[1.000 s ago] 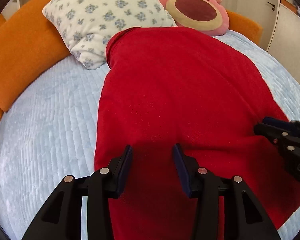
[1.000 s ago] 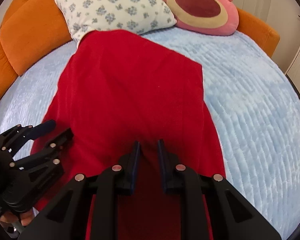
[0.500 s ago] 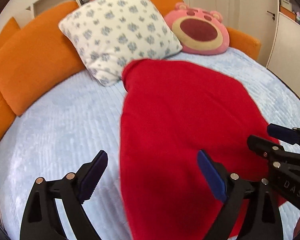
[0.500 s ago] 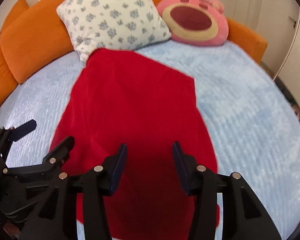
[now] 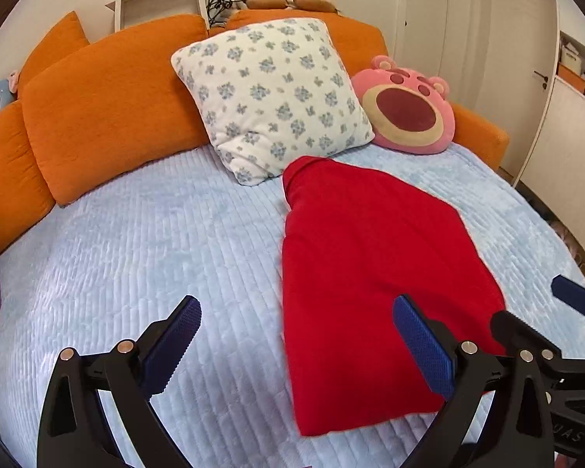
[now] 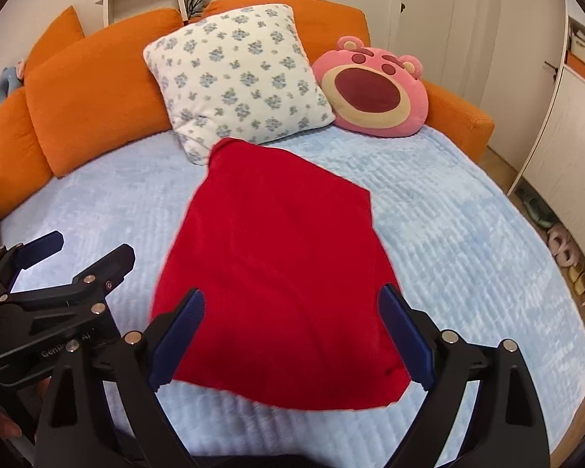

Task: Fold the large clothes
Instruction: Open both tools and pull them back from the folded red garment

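Fingers [image 5: 187, 321] splayed above garment [image 5: 370, 273].

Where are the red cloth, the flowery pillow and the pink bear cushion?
red cloth [image 6: 284, 257], right wrist view, middle of its top layer
flowery pillow [image 5: 273, 97], left wrist view, centre of its face
pink bear cushion [image 6: 370, 89], right wrist view, its dark mouth

**Tongs wide open above the folded red garment**

Your left tongs [image 5: 294, 335] fill the bottom of the frame, their jaws having just been opening, with nothing pressed between the blue pads [image 5: 175, 345]. The folded red garment [image 5: 370, 284] lies flat on the pale blue bed [image 5: 148, 241], right of centre. Your right tongs [image 5: 542, 312] enter at the lower right edge, spread apart. A floral pillow [image 5: 273, 97] and pink bear cushion [image 5: 405, 107] lean against orange cushions [image 5: 105, 105] across the top.
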Action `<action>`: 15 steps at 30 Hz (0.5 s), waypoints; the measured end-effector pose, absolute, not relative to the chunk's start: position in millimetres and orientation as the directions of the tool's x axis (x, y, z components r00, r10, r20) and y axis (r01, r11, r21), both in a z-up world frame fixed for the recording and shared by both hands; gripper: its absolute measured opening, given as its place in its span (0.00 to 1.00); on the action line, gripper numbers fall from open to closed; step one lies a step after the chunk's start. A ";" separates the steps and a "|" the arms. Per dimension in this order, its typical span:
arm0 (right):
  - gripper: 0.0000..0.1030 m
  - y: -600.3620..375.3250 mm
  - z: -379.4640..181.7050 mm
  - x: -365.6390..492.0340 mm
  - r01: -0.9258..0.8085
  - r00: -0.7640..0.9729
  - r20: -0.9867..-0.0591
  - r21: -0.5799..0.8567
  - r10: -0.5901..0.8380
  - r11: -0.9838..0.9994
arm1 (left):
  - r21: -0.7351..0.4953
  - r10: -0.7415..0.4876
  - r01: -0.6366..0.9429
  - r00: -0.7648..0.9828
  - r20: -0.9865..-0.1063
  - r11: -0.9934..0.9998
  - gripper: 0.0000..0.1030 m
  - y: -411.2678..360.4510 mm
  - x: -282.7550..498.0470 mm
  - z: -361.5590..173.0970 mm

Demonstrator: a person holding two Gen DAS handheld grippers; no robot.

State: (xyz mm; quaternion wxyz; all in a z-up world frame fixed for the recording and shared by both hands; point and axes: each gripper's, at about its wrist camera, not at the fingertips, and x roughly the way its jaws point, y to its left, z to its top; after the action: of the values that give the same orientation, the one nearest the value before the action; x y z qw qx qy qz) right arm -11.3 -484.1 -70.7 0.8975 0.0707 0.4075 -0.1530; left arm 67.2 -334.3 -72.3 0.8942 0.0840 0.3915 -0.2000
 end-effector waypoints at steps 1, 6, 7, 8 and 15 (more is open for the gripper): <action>0.87 -480.9 -69.2 -13.9 0.333 0.623 -0.751 0.002 -0.219 0.943 | -0.013 -0.298 0.422 0.616 -0.729 0.906 0.97 -329.9 64.4 -68.9; 0.88 -468.6 -63.5 -25.3 0.339 0.628 -0.742 -0.011 -0.235 0.941 | -0.025 -0.308 0.421 0.621 -0.720 0.907 0.97 -321.0 54.5 -64.9; 0.88 -467.7 -63.8 -26.8 0.342 0.628 -0.741 -0.015 -0.240 0.940 | -0.020 -0.306 0.421 0.624 -0.719 0.907 0.97 -321.4 53.2 -65.6; 0.88 -466.9 -64.3 -29.0 0.345 0.630 -0.737 -0.015 -0.244 0.938 | -0.018 -0.305 0.422 0.625 -0.718 0.906 0.97 -322.4 52.7 -66.6; 0.88 -470.6 -70.3 -31.1 0.330 0.642 -0.732 -0.002 -0.226 0.944 | -0.017 -0.296 0.416 0.616 -0.731 0.909 0.97 -327.7 53.5 -72.1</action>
State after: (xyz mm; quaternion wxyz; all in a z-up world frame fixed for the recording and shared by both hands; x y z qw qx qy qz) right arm -31.1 -470.6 -70.3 0.9037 0.0661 0.3940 -0.1540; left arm 53.5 -327.7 -72.1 0.8954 0.0771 0.3908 -0.1987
